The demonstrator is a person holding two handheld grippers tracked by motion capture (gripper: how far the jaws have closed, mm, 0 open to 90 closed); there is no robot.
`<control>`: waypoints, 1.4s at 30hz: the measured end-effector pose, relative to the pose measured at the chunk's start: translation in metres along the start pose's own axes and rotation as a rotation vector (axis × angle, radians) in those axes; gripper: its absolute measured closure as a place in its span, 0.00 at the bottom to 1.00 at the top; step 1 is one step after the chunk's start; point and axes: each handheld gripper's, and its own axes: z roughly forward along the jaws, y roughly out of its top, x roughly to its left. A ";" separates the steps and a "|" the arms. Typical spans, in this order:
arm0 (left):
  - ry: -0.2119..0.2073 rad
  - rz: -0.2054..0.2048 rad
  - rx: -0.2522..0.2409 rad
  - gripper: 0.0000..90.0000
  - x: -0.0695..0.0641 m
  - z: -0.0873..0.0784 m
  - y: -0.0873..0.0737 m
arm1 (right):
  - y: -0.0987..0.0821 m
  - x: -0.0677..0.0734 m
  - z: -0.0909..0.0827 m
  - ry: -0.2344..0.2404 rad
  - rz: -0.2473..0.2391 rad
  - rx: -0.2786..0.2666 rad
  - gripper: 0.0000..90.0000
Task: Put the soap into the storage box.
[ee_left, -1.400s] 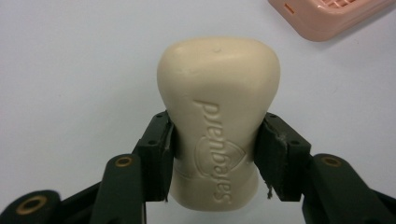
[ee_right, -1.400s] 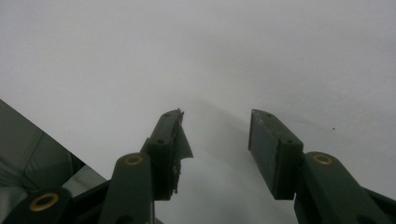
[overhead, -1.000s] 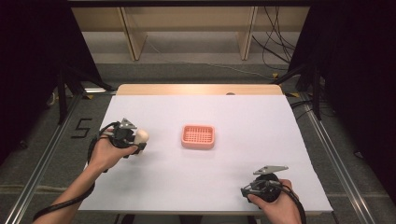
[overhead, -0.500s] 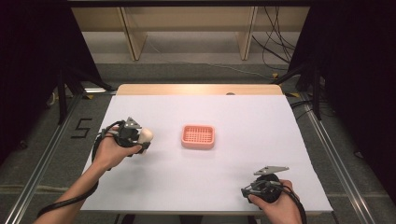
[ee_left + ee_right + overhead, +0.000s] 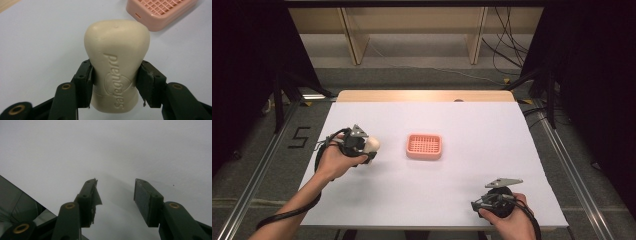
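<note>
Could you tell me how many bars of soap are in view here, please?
1. The single soap bar is clamped between the fingers of the left gripper, left of the pink soap dish, which holds none.

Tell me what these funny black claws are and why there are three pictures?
A person sits at a white table and holds a pair of squeeze-tongs in each hand. One picture comes from a camera up high; the other two come from small cameras riding on the tongs. The left tongs pinch a cream bar of soap stamped "Safeguard". Ahead of it lies a pink soap dish with a grid bottom. The right tongs are open, hold nothing, and sit near the table's front edge.
</note>
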 end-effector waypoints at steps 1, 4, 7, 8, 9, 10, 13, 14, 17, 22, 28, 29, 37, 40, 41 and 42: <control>0.000 0.000 0.000 0.55 0.000 0.000 0.000 | 0.000 0.000 0.000 0.000 0.000 0.000 0.59; -0.012 0.009 0.010 0.55 0.000 0.000 0.002 | -0.001 0.001 0.000 0.001 0.012 0.005 0.59; -0.005 0.015 -0.003 0.55 -0.001 0.002 0.003 | -0.002 -0.001 -0.001 -0.003 0.009 -0.004 0.59; -0.007 0.016 0.002 0.55 -0.001 0.002 0.004 | -0.002 -0.001 -0.002 -0.006 0.005 0.009 0.59; -0.004 0.017 -0.002 0.55 -0.002 0.003 0.004 | -0.002 -0.001 -0.003 -0.013 0.001 0.018 0.59; -0.007 0.022 -0.002 0.55 -0.002 0.003 0.005 | -0.003 -0.001 -0.001 -0.005 0.010 -0.004 0.59; -0.008 0.028 -0.004 0.55 -0.002 0.004 0.006 | -0.004 -0.001 -0.002 -0.006 0.010 -0.002 0.59; -0.008 0.028 -0.004 0.55 -0.002 0.004 0.006 | -0.004 -0.001 -0.002 -0.006 0.010 -0.002 0.59; -0.011 0.043 -0.001 0.55 -0.004 0.006 0.009 | -0.005 -0.001 -0.003 -0.007 0.014 -0.002 0.59; -0.014 0.036 -0.008 0.55 -0.006 0.008 0.010 | -0.005 -0.002 -0.004 -0.013 0.015 0.012 0.59; -0.020 0.056 -0.010 0.55 -0.007 0.010 0.013 | -0.007 -0.002 -0.004 -0.009 0.026 0.001 0.59; -0.022 0.061 -0.009 0.55 -0.007 0.011 0.014 | -0.007 -0.002 -0.004 -0.009 0.027 0.002 0.59; -0.026 0.089 -0.014 0.55 -0.009 0.014 0.018 | -0.006 -0.002 -0.006 -0.024 0.025 0.021 0.59; -0.027 0.097 -0.013 0.55 -0.010 0.014 0.020 | -0.007 -0.002 -0.004 -0.012 0.034 -0.004 0.59; -0.027 0.088 -0.015 0.55 -0.011 0.015 0.020 | -0.007 -0.002 -0.004 -0.013 0.035 -0.003 0.58; -0.026 0.083 -0.028 0.55 -0.012 0.016 0.020 | -0.008 -0.001 -0.004 -0.013 0.036 -0.005 0.59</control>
